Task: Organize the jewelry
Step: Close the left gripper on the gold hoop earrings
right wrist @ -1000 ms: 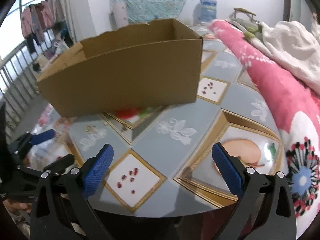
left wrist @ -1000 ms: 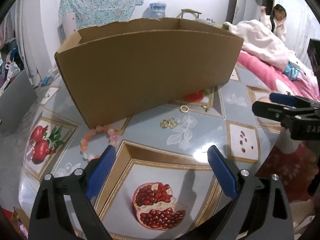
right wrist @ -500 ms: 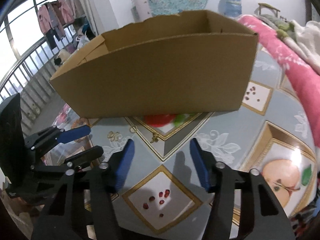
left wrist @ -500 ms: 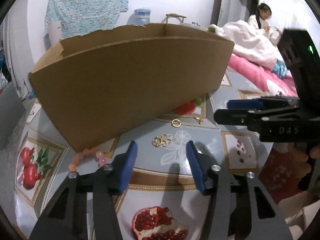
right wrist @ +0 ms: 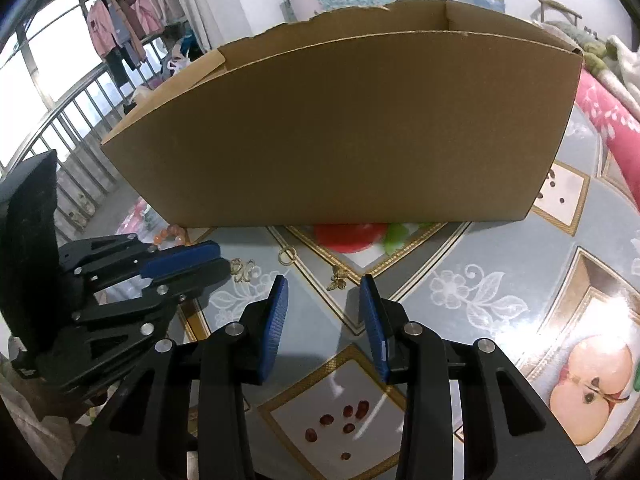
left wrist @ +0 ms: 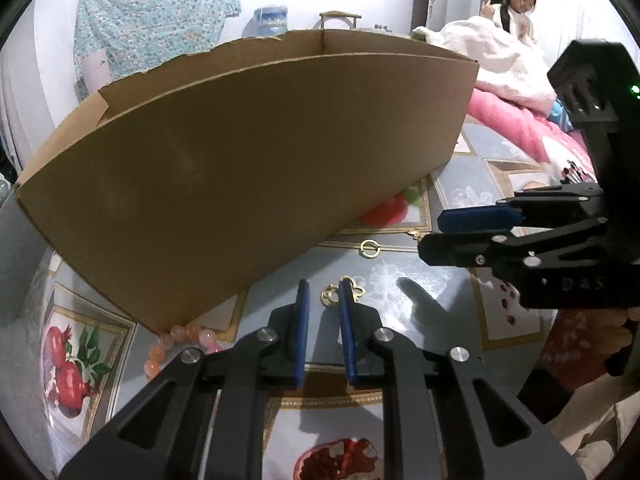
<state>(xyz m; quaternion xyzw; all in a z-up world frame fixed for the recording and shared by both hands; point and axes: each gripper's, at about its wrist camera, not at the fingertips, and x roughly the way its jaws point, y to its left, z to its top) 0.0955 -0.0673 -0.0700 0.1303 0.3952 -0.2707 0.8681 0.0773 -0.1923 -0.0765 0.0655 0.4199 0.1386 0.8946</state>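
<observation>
On the patterned tabletop (left wrist: 440, 300), all jewelry is still lying outside the cardboard box (left wrist: 248, 168): left gripper (left wrist: 323, 292) is closing around a gold clover charm (left wrist: 340, 294), right gripper (right wrist: 324, 284) is closing toward a small gold pendant (right wrist: 339, 280), gripping nothing yet.

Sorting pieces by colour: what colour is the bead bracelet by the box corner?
Pale orange and pink beads, bead bracelet; clearest in the left wrist view.

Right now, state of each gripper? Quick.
Left gripper: fingers closing around the gold clover earring, a gap showing, not yet gripped.
Right gripper: fingers closing over the small gold charm, holding nothing.
</observation>
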